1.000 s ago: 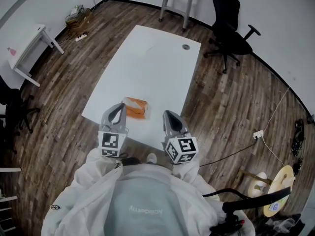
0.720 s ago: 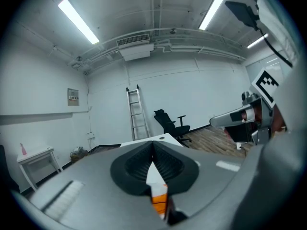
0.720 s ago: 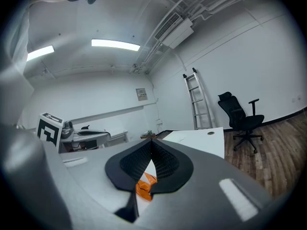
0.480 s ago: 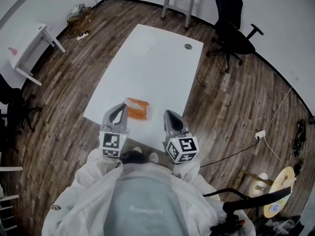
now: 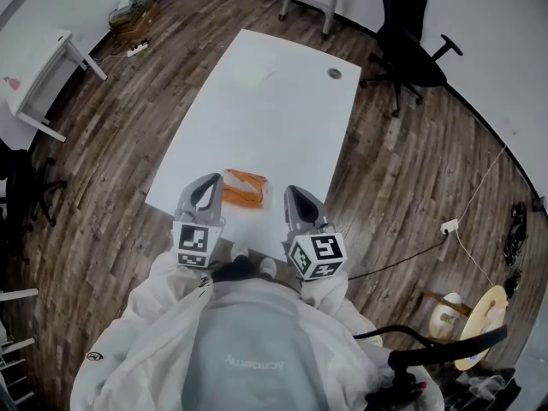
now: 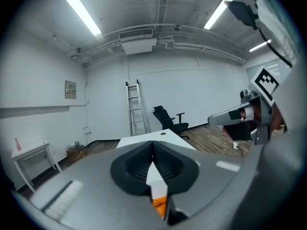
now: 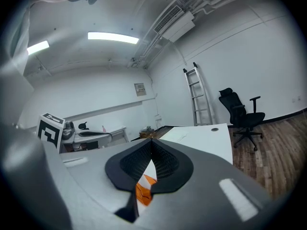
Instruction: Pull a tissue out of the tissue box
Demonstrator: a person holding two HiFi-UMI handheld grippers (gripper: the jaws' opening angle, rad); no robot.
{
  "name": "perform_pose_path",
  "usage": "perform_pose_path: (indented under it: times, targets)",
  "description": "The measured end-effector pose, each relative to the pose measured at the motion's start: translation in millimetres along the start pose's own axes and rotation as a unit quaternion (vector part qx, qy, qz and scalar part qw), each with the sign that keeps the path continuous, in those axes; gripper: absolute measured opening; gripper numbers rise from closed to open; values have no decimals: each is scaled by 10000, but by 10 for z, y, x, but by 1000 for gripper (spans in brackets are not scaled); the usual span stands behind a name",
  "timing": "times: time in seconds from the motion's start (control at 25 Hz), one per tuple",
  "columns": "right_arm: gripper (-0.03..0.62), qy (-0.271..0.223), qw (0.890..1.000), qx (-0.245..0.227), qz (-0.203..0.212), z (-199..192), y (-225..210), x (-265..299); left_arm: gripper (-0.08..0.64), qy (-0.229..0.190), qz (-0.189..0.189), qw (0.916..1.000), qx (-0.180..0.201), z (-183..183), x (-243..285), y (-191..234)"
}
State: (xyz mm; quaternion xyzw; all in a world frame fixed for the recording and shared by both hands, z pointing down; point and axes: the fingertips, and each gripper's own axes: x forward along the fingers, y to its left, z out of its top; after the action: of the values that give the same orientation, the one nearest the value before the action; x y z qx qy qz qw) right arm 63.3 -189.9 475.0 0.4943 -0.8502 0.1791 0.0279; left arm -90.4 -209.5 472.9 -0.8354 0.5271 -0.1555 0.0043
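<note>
Both jaw pairs are pressed together, gripping nothing. My left gripper (image 5: pixel 204 192) and right gripper (image 5: pixel 296 202) flank the orange tissue box (image 5: pixel 246 188), lower centre, at the near edge of the white table (image 5: pixel 265 101); open tabletop runs toward the upper frame. Gripper views show only an orange sliver behind my jaws.

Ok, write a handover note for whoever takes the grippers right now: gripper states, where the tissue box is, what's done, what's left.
Left gripper: shut, empty, held just left of the box.
Right gripper: shut, empty, just right of the box.
Tissue box: orange, on the white table by its near edge, between the two grippers.
Done: nothing yet; neither gripper holds a tissue or grips the box.
Left: open one gripper, lower it to the box top, pinch a tissue and pull it out, perhaps steadying the box with the other.
</note>
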Motion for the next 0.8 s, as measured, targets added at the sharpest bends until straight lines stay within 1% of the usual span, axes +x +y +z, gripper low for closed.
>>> perform_pose_path:
  times: [0.28,0.4,0.56,0.8]
  targets:
    - [2,98,9999,-47,-102,12,83,212,0,-34,-155,9999,-35,-35,142,224]
    - [2,148,9998,-18,-112,12,104,255,0,-3,-219,9997,-82,-94,177,253]
    - [2,253,9995,-97,-133,8,116,285,0,39,-229,9996,-183,-181,176,294]
    - [3,392,9987,-167,-277,-38,105,329,0,77,-261,9993,-249,-262,174,323]
